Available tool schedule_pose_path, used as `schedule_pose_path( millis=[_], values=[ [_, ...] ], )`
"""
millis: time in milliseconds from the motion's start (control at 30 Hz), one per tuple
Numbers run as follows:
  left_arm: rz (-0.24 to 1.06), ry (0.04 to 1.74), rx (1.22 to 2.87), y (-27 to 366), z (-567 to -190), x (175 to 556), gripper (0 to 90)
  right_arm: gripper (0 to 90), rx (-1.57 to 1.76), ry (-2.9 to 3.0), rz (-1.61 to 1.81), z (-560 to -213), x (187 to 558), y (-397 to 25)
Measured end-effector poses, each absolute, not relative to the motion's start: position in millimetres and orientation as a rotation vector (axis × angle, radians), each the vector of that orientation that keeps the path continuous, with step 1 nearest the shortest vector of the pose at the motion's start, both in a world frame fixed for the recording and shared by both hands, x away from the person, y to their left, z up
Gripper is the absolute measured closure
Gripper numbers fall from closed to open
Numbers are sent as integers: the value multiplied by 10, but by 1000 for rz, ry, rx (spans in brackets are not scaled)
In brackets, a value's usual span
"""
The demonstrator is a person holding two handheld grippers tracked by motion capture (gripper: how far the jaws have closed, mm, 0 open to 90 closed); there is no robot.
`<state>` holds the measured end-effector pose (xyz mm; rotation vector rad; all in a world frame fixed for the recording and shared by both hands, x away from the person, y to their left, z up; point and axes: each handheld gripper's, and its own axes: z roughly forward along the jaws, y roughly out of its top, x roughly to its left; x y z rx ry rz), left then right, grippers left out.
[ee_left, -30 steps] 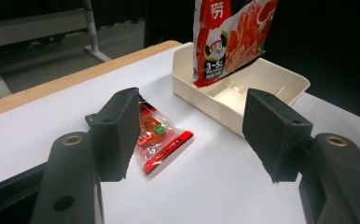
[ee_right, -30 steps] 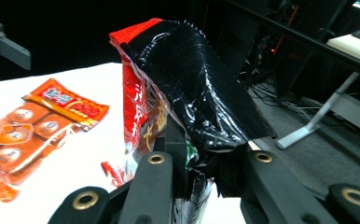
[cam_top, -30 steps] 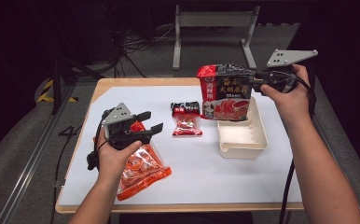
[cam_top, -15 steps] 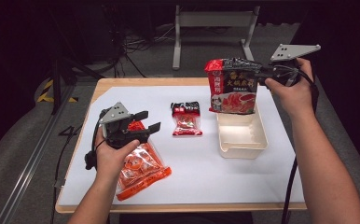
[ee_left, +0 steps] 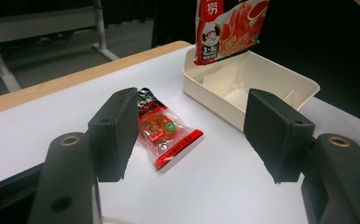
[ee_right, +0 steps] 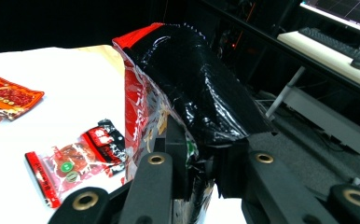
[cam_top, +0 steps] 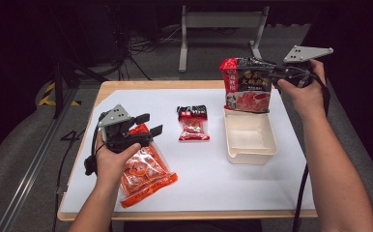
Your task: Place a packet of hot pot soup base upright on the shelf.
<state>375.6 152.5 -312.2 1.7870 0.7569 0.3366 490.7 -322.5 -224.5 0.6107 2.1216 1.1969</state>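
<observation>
My right gripper [cam_top: 273, 73] is shut on the top edge of a large red-and-black food bag [cam_top: 247, 85], which hangs upright over the far end of a cream plastic tray [cam_top: 250, 137]. In the right gripper view the bag [ee_right: 187, 107] is pinched between the jaws. My left gripper [cam_top: 145, 123] is open above the upper end of an orange sauce packet [cam_top: 143, 170] at the table's front left. A small red-and-black packet [cam_top: 193, 123] lies flat at the middle; in the left gripper view that small packet [ee_left: 162, 127] lies ahead between the open jaws, with the tray [ee_left: 280, 80] beyond.
The white sheet [cam_top: 208, 179] covers a wooden table [cam_top: 108, 88]. A metal stand [cam_top: 223, 19] and cables lie on the floor behind. A monitor and keyboard [ee_right: 346, 46] sit on a desk off to the side.
My right gripper has lifted the large bag up and toward the far side, out of the tray. The left gripper has stayed in place.
</observation>
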Motion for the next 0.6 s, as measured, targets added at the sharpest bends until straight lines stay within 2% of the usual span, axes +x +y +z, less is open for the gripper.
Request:
schedule_pose_path(
  millis=[600],
  values=[
    [371, 793, 1764, 1692, -3102, 3682, 368, 780, 595, 2142, 1190, -2419, 5052, -3220]
  ],
)
